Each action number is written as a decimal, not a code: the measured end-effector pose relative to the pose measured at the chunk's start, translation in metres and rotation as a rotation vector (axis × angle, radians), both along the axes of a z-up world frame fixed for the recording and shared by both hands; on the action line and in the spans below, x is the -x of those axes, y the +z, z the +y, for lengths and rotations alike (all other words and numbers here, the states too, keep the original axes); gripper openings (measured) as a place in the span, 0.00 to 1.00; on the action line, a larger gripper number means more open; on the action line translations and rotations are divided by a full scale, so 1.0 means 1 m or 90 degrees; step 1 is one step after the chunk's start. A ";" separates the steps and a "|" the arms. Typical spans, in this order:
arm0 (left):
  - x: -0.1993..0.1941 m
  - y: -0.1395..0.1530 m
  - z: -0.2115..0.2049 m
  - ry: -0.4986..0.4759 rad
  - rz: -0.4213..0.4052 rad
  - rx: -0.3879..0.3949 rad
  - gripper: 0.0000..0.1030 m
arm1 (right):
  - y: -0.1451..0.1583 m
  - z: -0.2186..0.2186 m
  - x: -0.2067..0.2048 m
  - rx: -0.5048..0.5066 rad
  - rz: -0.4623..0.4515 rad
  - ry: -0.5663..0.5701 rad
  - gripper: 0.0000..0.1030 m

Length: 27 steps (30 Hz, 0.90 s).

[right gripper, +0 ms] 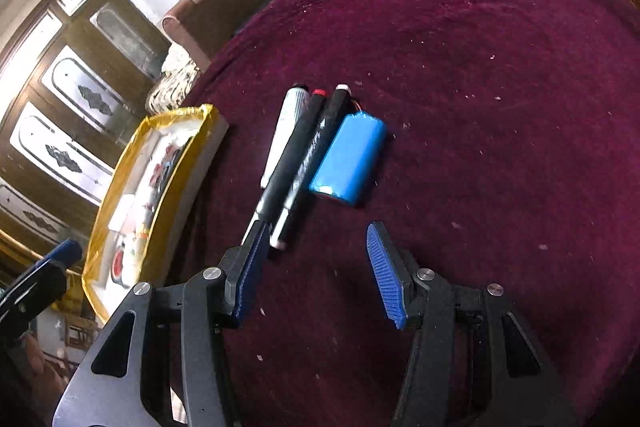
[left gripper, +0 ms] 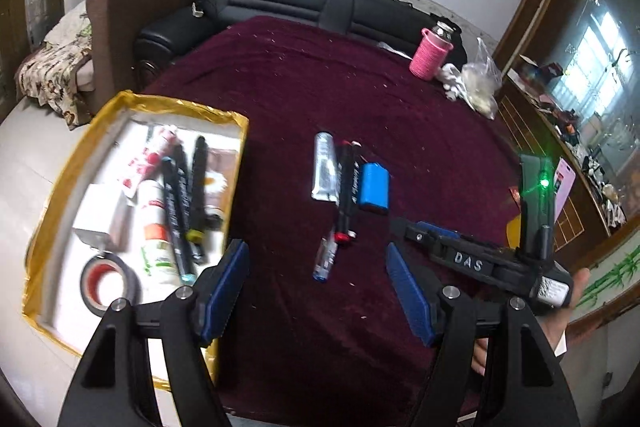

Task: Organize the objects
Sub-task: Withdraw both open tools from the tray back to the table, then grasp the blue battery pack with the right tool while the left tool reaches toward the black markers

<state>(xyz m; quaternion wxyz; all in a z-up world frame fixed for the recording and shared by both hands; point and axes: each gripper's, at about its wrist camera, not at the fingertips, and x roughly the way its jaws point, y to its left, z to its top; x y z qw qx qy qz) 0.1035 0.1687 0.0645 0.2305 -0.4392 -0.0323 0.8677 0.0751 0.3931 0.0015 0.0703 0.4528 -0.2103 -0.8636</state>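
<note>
On the maroon tablecloth [left gripper: 320,87] lie a silver tube [left gripper: 325,167], two black markers [left gripper: 347,187], a blue battery pack [left gripper: 374,187] and a small clear pen [left gripper: 326,255]. A yellow-rimmed tray [left gripper: 60,195] at the left holds markers, tubes, a white box and a tape roll [left gripper: 109,283]. My left gripper [left gripper: 316,287] is open and empty, just short of the clear pen. My right gripper [right gripper: 316,267] is open and empty, close in front of the markers [right gripper: 304,151] and the battery pack [right gripper: 348,159]; its left pad is next to a marker's end. The tube also shows in the right wrist view [right gripper: 284,131].
A pink knitted bottle sleeve [left gripper: 430,53] and a plastic bag [left gripper: 480,83] stand at the table's far right. A black sofa [left gripper: 320,3] and a brown chair [left gripper: 132,7] are behind the table. The tray also shows in the right wrist view [right gripper: 100,227].
</note>
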 end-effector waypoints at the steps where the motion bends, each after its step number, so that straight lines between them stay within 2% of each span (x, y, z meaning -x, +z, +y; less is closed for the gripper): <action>1: 0.000 -0.004 0.003 -0.002 -0.004 0.003 0.69 | 0.000 0.000 -0.004 -0.001 -0.001 0.001 0.50; 10: 0.020 -0.033 0.012 -0.014 -0.048 0.003 0.69 | -0.006 0.002 -0.023 0.005 -0.010 -0.021 0.50; 12: 0.024 -0.034 0.009 -0.017 -0.055 -0.010 0.69 | -0.006 0.003 -0.017 0.008 -0.017 -0.029 0.50; 18: 0.030 -0.036 0.007 -0.018 -0.055 0.001 0.69 | -0.012 0.010 0.034 0.030 -0.064 -0.061 0.50; 20: 0.033 -0.037 0.005 -0.015 -0.058 0.003 0.69 | -0.014 0.007 0.055 0.009 -0.078 -0.071 0.50; 23: 0.038 -0.039 0.002 -0.006 -0.064 0.005 0.69 | -0.020 0.000 0.078 -0.073 -0.099 -0.088 0.51; 25: 0.041 -0.039 0.003 -0.003 -0.068 0.009 0.69 | -0.020 -0.002 0.082 -0.097 -0.088 -0.078 0.50; 27: 0.042 -0.039 0.006 -0.008 -0.068 0.014 0.69 | -0.020 0.004 0.079 -0.085 -0.087 -0.075 0.37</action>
